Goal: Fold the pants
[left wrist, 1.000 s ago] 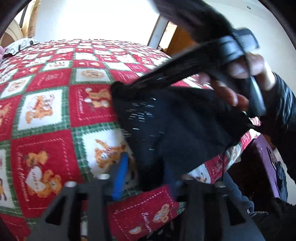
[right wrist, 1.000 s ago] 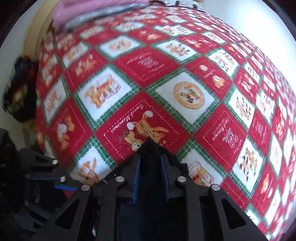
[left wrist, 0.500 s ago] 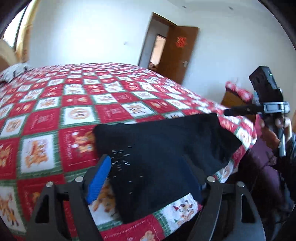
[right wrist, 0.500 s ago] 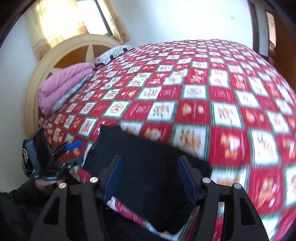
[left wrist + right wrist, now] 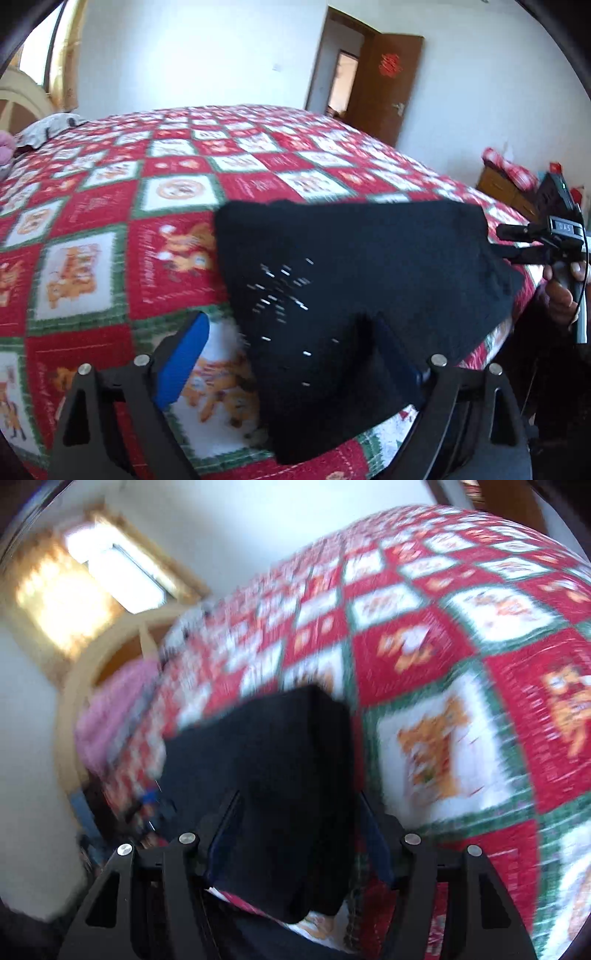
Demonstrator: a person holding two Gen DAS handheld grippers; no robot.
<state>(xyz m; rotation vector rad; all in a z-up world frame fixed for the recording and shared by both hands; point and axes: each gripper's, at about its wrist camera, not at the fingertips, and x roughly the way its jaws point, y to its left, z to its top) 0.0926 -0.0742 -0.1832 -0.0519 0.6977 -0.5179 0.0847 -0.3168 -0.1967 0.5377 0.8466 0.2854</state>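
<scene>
The black pants [image 5: 362,280] lie folded in a flat packet near the bed's front edge, with small white flecks on the cloth. My left gripper [image 5: 291,350] is open, its blue-padded fingers [image 5: 183,363] standing apart on either side of the packet's near end. In the right wrist view, which is blurred, the pants [image 5: 280,775] lie between the spread fingers of my open right gripper [image 5: 295,834]. The right gripper also shows in the left wrist view [image 5: 517,243], just off the packet's right corner.
The bed is covered with a red, white and green patchwork quilt [image 5: 177,192]. A pink blanket [image 5: 110,709] lies by the rounded headboard. A brown door [image 5: 384,85] stands open behind the bed. A wooden cabinet [image 5: 506,188] stands at the right.
Both grippers have let go of the pants and opened. The pants now lie flat on the quilt. The right gripper has drawn back off the packet's right side.
</scene>
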